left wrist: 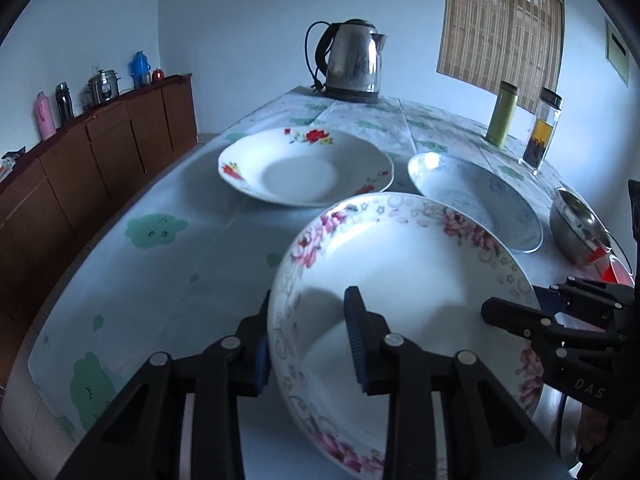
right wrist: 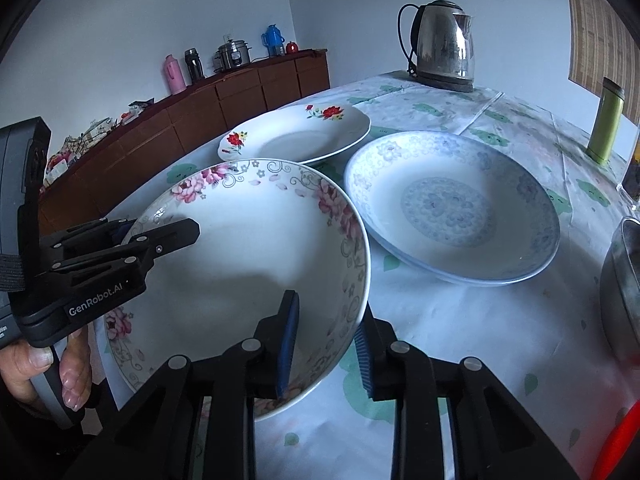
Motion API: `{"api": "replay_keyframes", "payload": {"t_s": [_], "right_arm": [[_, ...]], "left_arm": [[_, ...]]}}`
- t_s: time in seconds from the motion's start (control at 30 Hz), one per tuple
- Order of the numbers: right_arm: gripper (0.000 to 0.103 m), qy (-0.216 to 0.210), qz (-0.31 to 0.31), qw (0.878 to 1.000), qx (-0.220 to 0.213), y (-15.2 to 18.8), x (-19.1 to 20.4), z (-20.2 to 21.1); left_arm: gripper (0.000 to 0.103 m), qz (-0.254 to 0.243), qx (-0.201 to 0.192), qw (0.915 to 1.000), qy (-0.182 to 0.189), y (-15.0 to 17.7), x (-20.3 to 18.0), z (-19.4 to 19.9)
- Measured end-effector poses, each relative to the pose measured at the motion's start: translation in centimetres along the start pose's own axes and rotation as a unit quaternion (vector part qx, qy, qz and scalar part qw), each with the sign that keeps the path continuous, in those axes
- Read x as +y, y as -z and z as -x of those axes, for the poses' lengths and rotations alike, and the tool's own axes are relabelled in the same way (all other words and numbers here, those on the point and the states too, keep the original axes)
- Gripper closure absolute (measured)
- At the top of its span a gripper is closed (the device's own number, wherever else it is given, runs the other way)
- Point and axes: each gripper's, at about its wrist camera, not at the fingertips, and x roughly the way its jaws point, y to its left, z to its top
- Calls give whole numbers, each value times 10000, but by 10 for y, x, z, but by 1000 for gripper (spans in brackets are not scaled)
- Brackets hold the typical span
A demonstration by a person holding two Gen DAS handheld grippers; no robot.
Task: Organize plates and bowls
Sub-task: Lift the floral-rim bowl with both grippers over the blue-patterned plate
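Both grippers clamp the pink-flowered plate (right wrist: pixel 248 264) at opposite rims, left gripper (left wrist: pixel 310 344) and right gripper (right wrist: pixel 326 344) each pinching narrow, while red-flowered plate (left wrist: pixel 306 166), blue plate (right wrist: pixel 452 208) and steel bowl (left wrist: pixel 580 228) sit apart on the table (left wrist: pixel 160 280), so stacking looks barely begun.

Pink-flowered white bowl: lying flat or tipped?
Tipped: the pink-flowered white bowl is held up by both grippers, its rim slanting above the tablecloth.

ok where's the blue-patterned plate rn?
The blue-patterned plate sits on the table, right of centre in the right wrist view, beside the pink-flowered plate both grippers straddle; the red-flowered plate lies behind, the kettle further back.
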Motion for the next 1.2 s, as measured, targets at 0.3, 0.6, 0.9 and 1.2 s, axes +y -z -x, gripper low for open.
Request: {"api": "replay_keyframes", "payload": {"t_s": [0.3, 0.6, 0.9, 1.2], "right_arm": [[74, -9, 87, 9997, -213, -14, -11, 12], [74, -36, 77, 9993, -373, -30, -27, 15], [74, 45, 95, 9989, -467, -48, -47, 14], [74, 188, -34, 9970, -750, -54, -59, 12]], "left_arm": [[72, -58, -254, 9997, -48, -20, -12, 4], [72, -108, -388, 9991, -128, -38, -25, 0], [72, -184, -482, 9985, -156, -57, -37, -11], [72, -250, -524, 9981, -183, -70, -49, -22]]}}
